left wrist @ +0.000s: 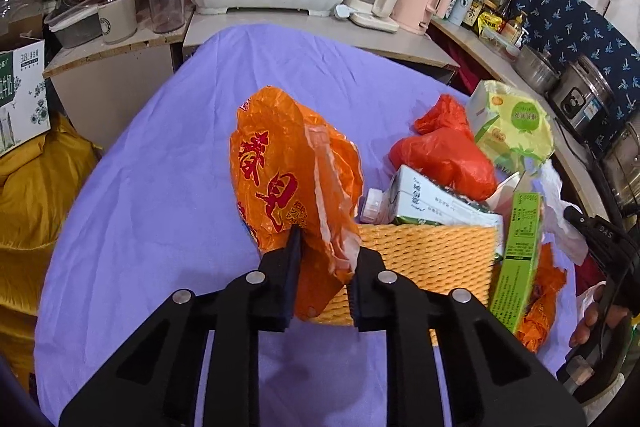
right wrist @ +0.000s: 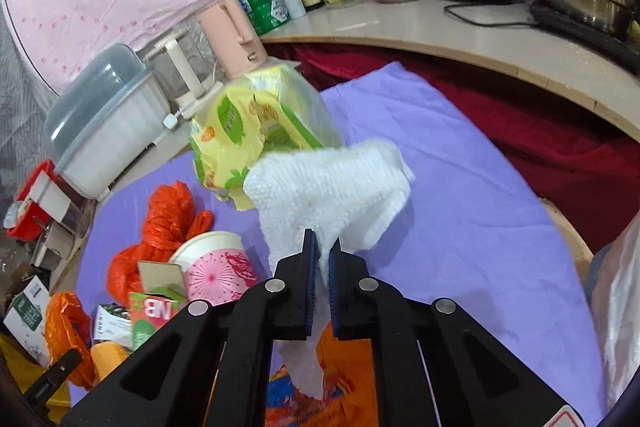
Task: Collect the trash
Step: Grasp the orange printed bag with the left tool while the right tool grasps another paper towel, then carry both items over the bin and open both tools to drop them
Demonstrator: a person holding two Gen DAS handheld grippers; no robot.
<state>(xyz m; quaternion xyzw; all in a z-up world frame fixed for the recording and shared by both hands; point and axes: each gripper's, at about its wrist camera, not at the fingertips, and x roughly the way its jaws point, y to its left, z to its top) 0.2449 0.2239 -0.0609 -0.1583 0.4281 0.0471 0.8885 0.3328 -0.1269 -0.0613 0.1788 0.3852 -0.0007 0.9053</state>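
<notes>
Both jaws are clamping: left gripper point(left wrist: 326, 247) on the orange plastic bag point(left wrist: 288, 179), right gripper point(right wrist: 324, 247) on the white paper towel point(right wrist: 336, 195); hold the bag mouth wide before releasing the towel.

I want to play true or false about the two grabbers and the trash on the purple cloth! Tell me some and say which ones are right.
1. The right gripper pinches a white paper towel. True.
2. The left gripper holds the red plastic bag. False: it is closed on the orange plastic bag; the red one lies apart on the purple cloth.
3. The paper cup is blue. False: it is pink and white.
4. A yellow-green wrapper sits behind the paper towel in the right wrist view. True.
5. The tablecloth is green. False: it is purple.
</notes>
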